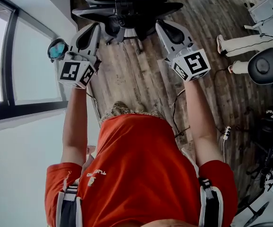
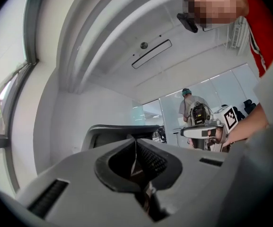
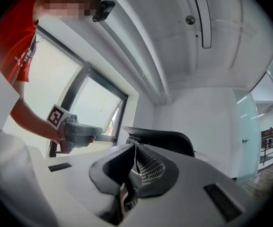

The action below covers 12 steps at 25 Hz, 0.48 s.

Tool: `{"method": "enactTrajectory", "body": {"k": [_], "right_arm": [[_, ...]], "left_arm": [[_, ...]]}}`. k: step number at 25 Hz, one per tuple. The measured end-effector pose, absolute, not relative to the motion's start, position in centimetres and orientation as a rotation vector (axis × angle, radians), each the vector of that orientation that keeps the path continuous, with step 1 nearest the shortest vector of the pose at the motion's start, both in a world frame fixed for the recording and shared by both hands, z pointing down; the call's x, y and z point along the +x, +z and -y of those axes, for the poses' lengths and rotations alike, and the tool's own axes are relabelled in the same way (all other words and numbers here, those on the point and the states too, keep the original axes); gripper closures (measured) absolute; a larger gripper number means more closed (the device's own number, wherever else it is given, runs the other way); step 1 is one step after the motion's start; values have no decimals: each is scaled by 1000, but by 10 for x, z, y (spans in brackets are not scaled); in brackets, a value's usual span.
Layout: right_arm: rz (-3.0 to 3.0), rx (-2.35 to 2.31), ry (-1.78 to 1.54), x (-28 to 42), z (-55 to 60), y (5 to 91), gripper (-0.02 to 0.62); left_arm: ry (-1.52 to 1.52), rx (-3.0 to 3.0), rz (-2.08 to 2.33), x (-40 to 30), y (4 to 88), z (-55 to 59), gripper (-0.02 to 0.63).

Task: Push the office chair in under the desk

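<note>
Office chair (image 1: 124, 4) on wooden floor (image 1: 136, 74), straight ahead. Left hand-held gripper (image 1: 97, 27) and right hand-held gripper (image 1: 160, 25) both closed tight, empty — tips near backrest, contact unclear. Chair probably heavy but free-rolling — press stiff backrest frame, both sides evenly.

The office chair (image 1: 127, 6) runs off the head view's top edge, so only its dark back and some frame show. In both gripper views, grey housing hides all but the top of the chair's back. Whether the left gripper (image 1: 96, 27) or right gripper (image 1: 161, 26) touches the chair cannot be told. A bystander (image 1: 250, 42) shows as legs and shoes only (the right edge cuts off the rest). A distant figure (image 2: 191, 105) carries perhaps a device, too small to tell.
</note>
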State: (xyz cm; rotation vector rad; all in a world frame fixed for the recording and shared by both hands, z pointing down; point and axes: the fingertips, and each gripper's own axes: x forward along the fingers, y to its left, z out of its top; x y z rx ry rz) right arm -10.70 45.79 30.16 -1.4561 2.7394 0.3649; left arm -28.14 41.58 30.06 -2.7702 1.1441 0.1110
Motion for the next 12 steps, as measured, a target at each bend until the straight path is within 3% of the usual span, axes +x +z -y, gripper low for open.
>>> {"method": "enactTrajectory", "body": {"k": [6, 12], "right_arm": [[-2812, -1484, 387, -85, -434, 309, 562], [-2934, -1536, 443, -73, -403, 321, 448]], "left_arm": [[-26, -2712, -1190, -284, 304, -392, 589], [-233, -2638, -1120, -296, 314, -360, 469]]}}
